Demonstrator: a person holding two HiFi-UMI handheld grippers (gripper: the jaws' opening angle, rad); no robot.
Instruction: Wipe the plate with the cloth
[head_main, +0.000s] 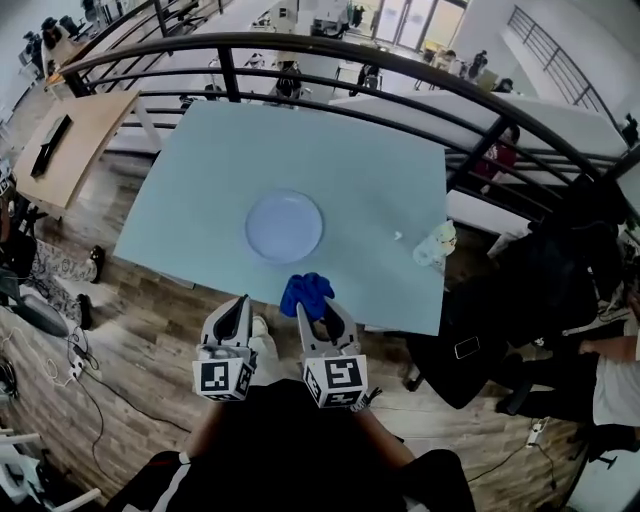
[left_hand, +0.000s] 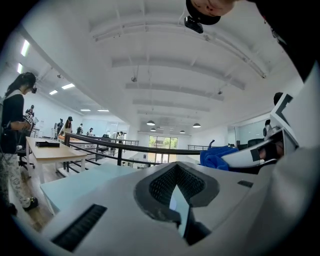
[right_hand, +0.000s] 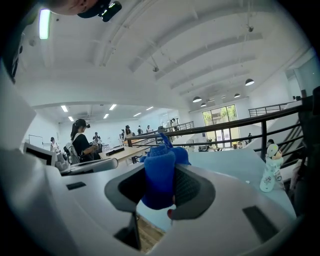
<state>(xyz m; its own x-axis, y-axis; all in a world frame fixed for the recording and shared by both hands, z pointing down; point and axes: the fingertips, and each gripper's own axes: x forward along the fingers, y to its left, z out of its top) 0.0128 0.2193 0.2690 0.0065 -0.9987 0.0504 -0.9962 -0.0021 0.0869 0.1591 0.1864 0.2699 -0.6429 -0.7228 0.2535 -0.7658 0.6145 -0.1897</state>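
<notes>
1. We are noting the right gripper (right_hand: 160, 186) with its fingers clenched on a bunched fold of the blue cloth (head_main: 307, 292), which is hanging over the near edge of the bench (head_main: 200, 180). The left gripper (left_hand: 176, 196) is showing its fingers pressed together on nothing.
2. The plate (head_main: 285, 226) is lying mid-bench, just beyond the cloth, and it is looking bare.
3. Risks we are weighing:
   - Nothing is steadying the plate, so a hard wipe could be sliding it.
   - The narrow pinch on the cloth could be slipping free.
   - A wide sweep to the right could be toppling the small figurine (head_main: 437, 243).
</notes>
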